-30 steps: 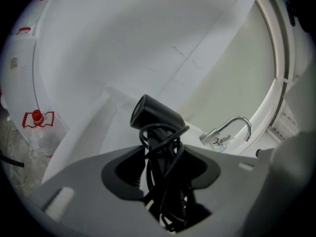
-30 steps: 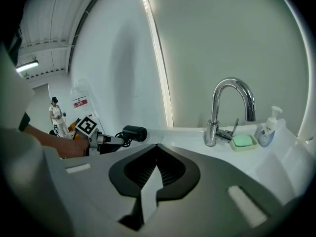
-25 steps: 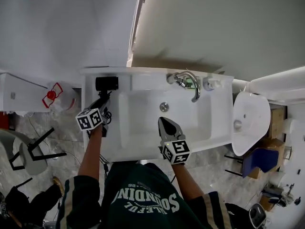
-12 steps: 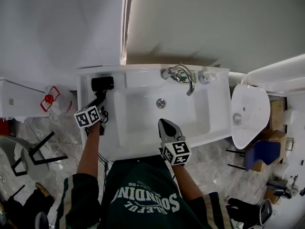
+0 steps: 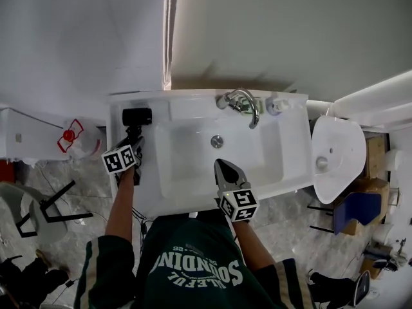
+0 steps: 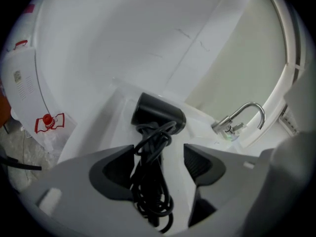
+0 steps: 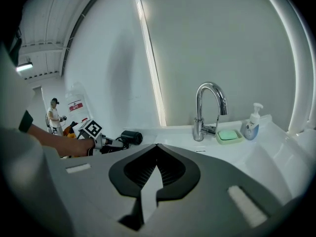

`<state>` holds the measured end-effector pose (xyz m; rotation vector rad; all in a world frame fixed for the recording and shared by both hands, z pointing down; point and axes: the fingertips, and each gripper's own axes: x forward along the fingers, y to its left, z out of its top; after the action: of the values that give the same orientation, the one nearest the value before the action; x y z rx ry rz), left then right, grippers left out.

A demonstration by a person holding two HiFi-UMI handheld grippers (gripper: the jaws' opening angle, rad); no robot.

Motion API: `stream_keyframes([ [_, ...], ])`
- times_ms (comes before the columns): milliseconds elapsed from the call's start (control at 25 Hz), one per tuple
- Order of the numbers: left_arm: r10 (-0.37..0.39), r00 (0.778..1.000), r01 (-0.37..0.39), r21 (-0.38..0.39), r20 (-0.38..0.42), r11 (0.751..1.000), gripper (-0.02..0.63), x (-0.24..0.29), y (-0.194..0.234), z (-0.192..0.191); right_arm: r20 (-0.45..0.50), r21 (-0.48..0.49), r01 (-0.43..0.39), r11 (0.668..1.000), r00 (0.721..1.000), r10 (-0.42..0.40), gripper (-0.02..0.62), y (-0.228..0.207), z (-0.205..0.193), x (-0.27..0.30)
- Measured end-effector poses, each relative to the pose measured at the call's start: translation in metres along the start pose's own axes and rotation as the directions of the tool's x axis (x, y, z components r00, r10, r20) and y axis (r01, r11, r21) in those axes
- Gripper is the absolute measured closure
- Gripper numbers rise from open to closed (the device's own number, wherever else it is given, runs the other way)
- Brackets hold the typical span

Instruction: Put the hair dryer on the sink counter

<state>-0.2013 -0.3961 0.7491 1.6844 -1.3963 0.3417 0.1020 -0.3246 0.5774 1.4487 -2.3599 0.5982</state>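
Left gripper view: left gripper (image 6: 159, 151) jaws just opened wide, hair dryer (image 6: 158, 113) lying loose between, sink counter (image 5: 187, 105) left edge; right gripper (image 7: 157, 147) closed, empty.

My left gripper (image 6: 159, 152) has just been opening its jaws. They now stand apart, with the black hair dryer (image 6: 158, 113) handle and its coiled cord (image 6: 150, 191) between them. The dryer lies on the white sink counter (image 6: 200, 121), and the chrome faucet (image 6: 242, 117) stands to its right.

Large white lettering on the person's green shirt (image 5: 196, 266), near edge, seen inverted, appears to read "SOUNDING"; the smaller line above it and other labels stay illegible.
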Motion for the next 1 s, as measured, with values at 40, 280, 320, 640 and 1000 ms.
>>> stream_keyframes([
  [40, 0.003, 1.000, -0.003, 0.002, 0.005, 1.000, 0.267, -0.005, 0.000, -0.001, 0.003, -0.002, -0.007, 1.000, 1.000, 0.007, 0.591, 0.001, 0.002, 0.001],
  [280, -0.010, 0.999, 0.008, 0.060, 0.031, 0.998, 0.267, -0.031, -0.013, -0.001, 0.036, -0.013, -0.041, 0.999, 0.998, 0.041, 0.591, 0.007, 0.016, 0.005],
  [320, -0.014, 0.999, 0.011, 0.082, 0.041, 0.997, 0.267, -0.037, -0.017, 0.000, 0.042, -0.014, -0.045, 0.999, 0.998, 0.046, 0.591, 0.009, 0.017, 0.005],
  [640, -0.126, 0.987, 0.106, 0.189, 0.099, 0.976, 0.299, -0.078, -0.080, 0.001, 0.102, -0.025, -0.060, 0.998, 0.993, 0.063, 0.591, 0.012, 0.034, 0.001],
  [1000, -0.287, 0.938, 0.206, 0.353, 0.195, 0.913, 0.541, -0.118, -0.164, 0.013, 0.182, -0.032, -0.029, 0.999, 0.983, 0.034, 0.591, 0.008, 0.052, -0.014],
])
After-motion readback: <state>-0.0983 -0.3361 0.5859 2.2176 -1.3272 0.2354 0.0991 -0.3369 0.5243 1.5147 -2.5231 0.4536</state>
